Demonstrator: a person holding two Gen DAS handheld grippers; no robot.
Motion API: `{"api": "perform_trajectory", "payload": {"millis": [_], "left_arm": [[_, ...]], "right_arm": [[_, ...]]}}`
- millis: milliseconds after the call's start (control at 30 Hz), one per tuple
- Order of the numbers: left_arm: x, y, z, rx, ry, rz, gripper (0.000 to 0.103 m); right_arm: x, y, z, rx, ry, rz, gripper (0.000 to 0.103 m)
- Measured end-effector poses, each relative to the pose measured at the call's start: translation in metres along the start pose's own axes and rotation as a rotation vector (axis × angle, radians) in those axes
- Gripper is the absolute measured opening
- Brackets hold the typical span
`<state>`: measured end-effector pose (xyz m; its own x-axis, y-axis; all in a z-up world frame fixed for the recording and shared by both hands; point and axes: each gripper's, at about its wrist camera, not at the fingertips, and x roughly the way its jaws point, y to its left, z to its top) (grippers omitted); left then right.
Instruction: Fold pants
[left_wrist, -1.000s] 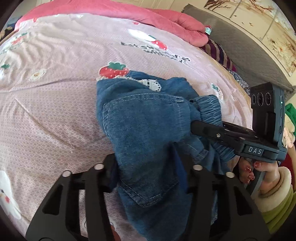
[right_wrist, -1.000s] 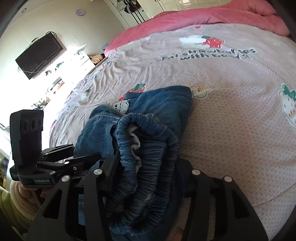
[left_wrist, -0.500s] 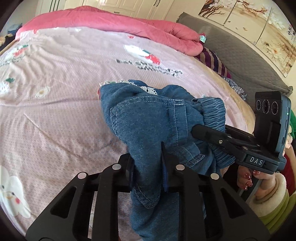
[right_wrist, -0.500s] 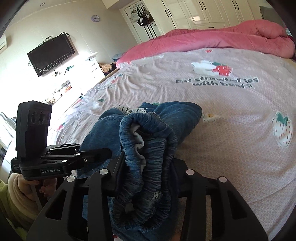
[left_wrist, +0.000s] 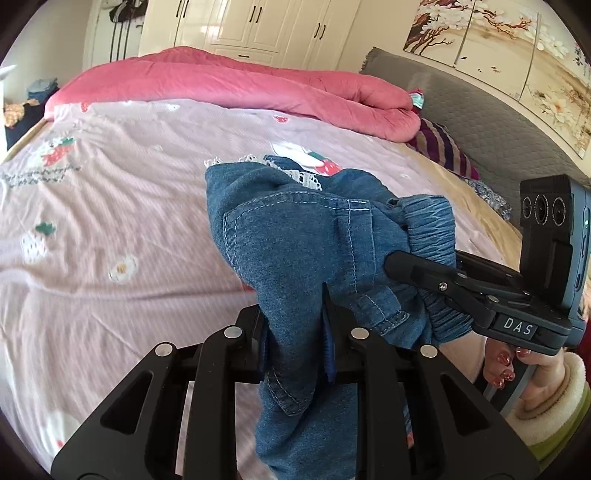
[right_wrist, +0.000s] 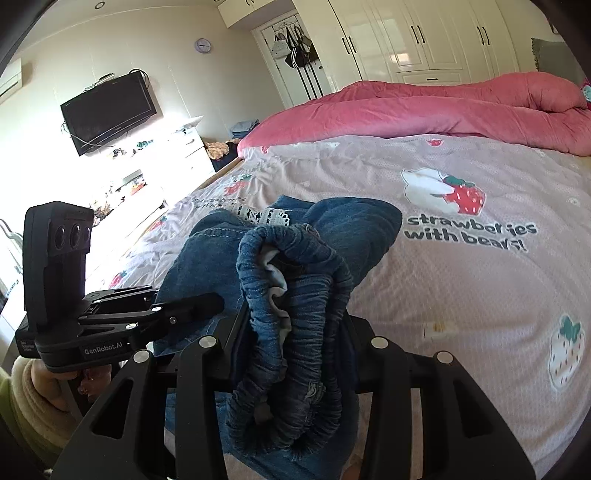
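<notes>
Small blue denim pants (left_wrist: 295, 236) with white lace trim hang bunched above the bed. My left gripper (left_wrist: 293, 332) is shut on the denim near a stitched pocket edge. My right gripper (right_wrist: 291, 332) is shut on the gathered elastic waistband (right_wrist: 295, 295). In the left wrist view the right gripper (left_wrist: 461, 284) reaches in from the right and clamps the waistband. In the right wrist view the left gripper (right_wrist: 147, 310) comes in from the left. The grippers are close together, side by side.
The bed has a pink strawberry-print sheet (left_wrist: 110, 206), which also shows in the right wrist view (right_wrist: 480, 277). A rolled pink duvet (left_wrist: 240, 85) lies along the far side. A striped pillow (left_wrist: 443, 147) and grey headboard (left_wrist: 480, 122) are at right. A dresser (right_wrist: 147, 173) and a wall TV (right_wrist: 107, 110) stand left.
Both grippers have closed on the pants and lifted them off the sheet. The views have tilted up, showing more of the room.
</notes>
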<state>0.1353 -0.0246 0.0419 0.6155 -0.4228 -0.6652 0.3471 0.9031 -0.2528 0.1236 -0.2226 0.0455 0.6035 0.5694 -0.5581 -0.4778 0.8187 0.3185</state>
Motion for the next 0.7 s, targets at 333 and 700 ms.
{"api": "perform_trajectory", "payload": {"millis": [333,700], "left_arm": [[0.039,0.021,0.006,-0.016,0.049,0.033,0.014],[0.067,0.036,-0.005,-0.048,0.106,0.035,0.016]], "right_arm": [[0.044,-0.018,0.005,0.041,0.074,-0.025,0.038],[0.073,-0.041,-0.009,0.142,0.161,-0.024,0.04]]}}
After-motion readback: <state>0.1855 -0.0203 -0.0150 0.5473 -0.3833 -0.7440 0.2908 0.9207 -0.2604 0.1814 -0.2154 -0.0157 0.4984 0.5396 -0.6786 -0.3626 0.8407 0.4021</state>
